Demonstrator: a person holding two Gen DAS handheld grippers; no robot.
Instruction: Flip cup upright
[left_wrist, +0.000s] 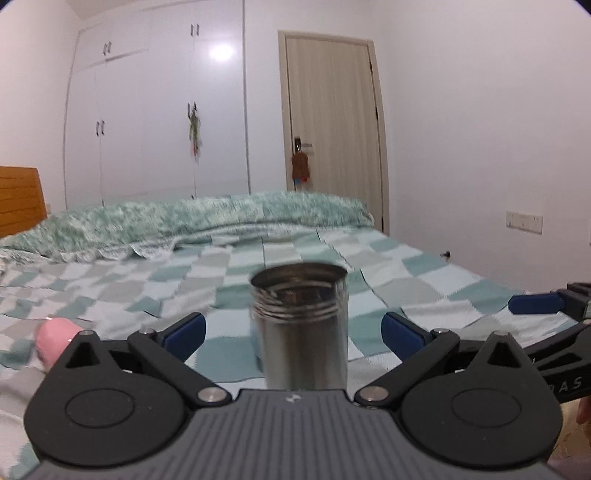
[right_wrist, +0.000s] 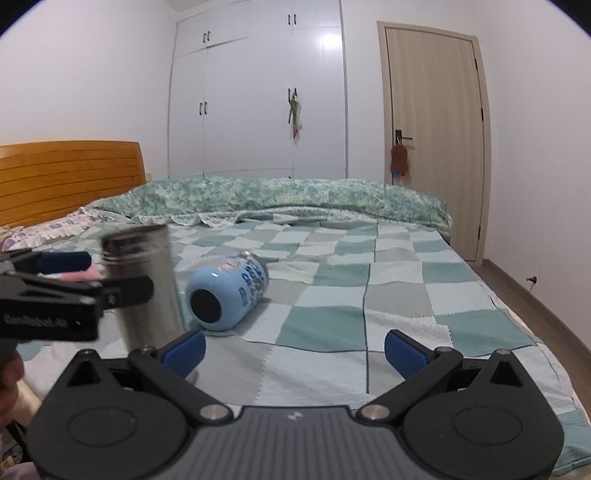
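Note:
A steel cup (left_wrist: 300, 325) stands upright on the checked bedspread, open threaded mouth up. It sits between the blue pads of my left gripper (left_wrist: 293, 330), which is open and does not touch it. In the right wrist view the same steel cup (right_wrist: 146, 284) is at the left, beside the left gripper (right_wrist: 66, 288). A light blue cup (right_wrist: 227, 291) with blue print lies on its side, its base toward the camera. My right gripper (right_wrist: 294, 350) is open and empty, a little short of the blue cup and to its right.
A pink object (left_wrist: 55, 341) lies on the bed at the left. A rolled green quilt (right_wrist: 288, 203) runs across the far side. A wooden headboard (right_wrist: 70, 177) is at the left; the bed edge and floor (right_wrist: 517, 284) are at the right.

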